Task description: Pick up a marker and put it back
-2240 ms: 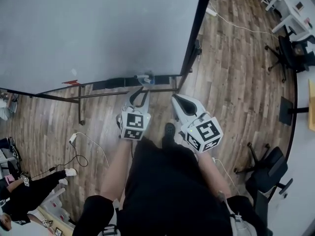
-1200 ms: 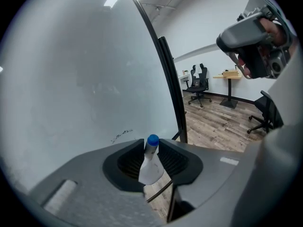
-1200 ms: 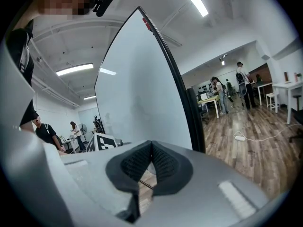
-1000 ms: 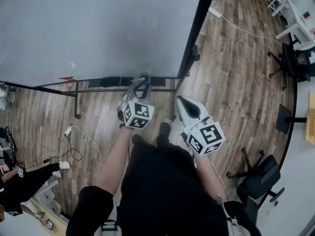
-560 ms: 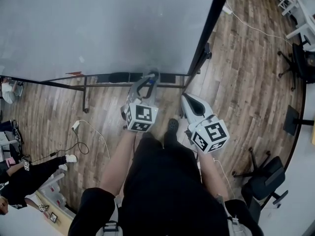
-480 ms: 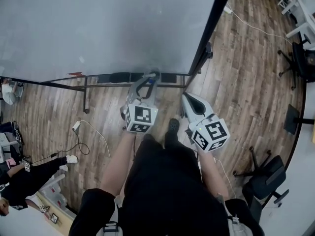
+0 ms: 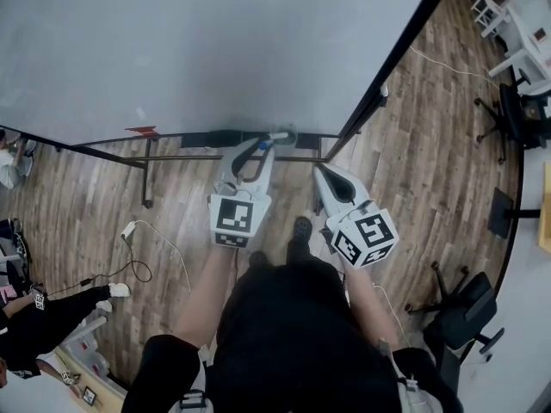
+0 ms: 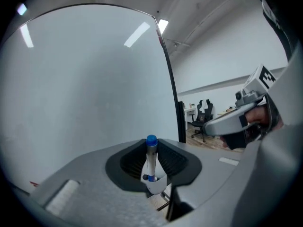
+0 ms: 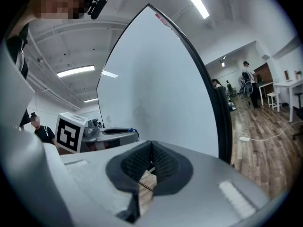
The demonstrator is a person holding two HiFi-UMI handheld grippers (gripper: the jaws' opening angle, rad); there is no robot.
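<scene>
A large whiteboard fills the upper left of the head view, its surface blank and pale grey. Its black right edge runs on a slant from the top right down to the lower corner. Along the whiteboard's bottom edge lies a narrow dark tray, carried on black stand bars that reach out over the floor.

A wooden floor spreads to the right of the whiteboard and below it. The stretch just right of the black edge is open planking. Farther right of the whiteboard stand black office chairs and white desks. Below the whiteboard's left end, a white cable trails over the floor, and a seated person in black is at the picture's edge.

The left gripper reaches up to the tray, near the whiteboard's lower right corner. Its jaws are clamped on a marker, white-bodied with a blue cap, which stands upright between the pads in front of the board.

The right gripper hangs just below the whiteboard's lower right corner, clear of the tray. Its jaws are pressed together, with nothing between them.

A small red thing lies on the tray, well to the left of the marker.
</scene>
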